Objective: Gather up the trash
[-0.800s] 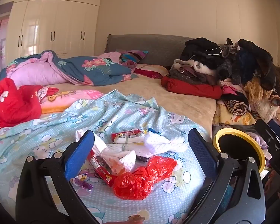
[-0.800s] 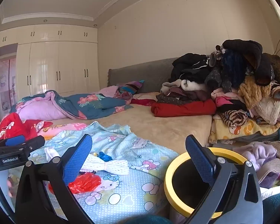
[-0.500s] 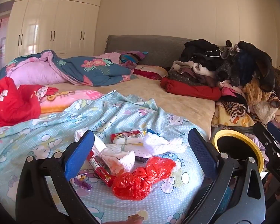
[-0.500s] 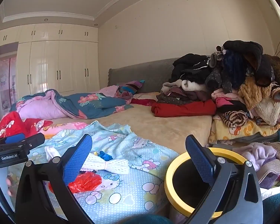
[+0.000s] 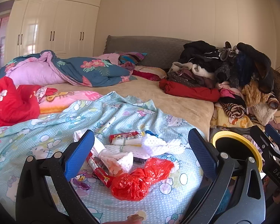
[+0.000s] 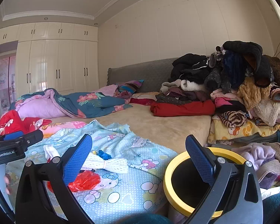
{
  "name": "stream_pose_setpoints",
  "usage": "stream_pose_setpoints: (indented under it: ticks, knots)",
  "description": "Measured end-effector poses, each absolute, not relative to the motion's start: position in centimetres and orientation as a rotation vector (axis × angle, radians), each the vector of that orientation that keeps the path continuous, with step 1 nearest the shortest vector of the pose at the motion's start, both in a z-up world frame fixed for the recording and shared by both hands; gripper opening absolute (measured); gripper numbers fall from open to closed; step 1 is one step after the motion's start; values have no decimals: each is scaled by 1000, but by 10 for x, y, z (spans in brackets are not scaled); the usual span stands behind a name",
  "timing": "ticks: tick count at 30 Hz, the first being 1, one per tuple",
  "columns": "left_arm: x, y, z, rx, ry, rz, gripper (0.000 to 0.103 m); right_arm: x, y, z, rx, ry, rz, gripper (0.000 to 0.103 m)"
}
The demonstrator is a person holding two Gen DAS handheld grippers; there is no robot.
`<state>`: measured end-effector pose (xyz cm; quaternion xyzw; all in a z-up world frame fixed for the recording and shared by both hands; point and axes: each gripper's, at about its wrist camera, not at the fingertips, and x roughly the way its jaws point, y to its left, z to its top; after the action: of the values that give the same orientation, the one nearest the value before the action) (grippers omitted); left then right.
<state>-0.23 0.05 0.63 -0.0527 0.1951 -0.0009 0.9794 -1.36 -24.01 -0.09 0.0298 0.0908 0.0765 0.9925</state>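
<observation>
a: how are the grippers set?
b: the left gripper (image 5: 141, 150) is spread fully and nothing is gripped; the trash pile is framed between its pads. the right gripper (image 6: 139, 155) is likewise spread wide and empty.
a: where is the trash located?
b: a red plastic bag (image 5: 140, 180), wrappers (image 5: 100, 171) and a white mesh net (image 6: 105, 162) are found on the blue patterned sheet (image 5: 46, 130). a yellow-rimmed bin (image 6: 174, 165) is positioned beside the bed.

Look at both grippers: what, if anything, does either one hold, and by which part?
Nothing is held. The left gripper and the right gripper stand open above the bed, apart from the crumpled red plastic bag.
</observation>
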Motion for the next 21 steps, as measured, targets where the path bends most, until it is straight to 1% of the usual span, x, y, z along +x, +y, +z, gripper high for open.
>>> stream_pose_setpoints:
  ticks: [21]
  knots:
    - [-3, 1, 9, -109, 390, -5, 92, -14, -240, -3, 57, 182, 152, 97]
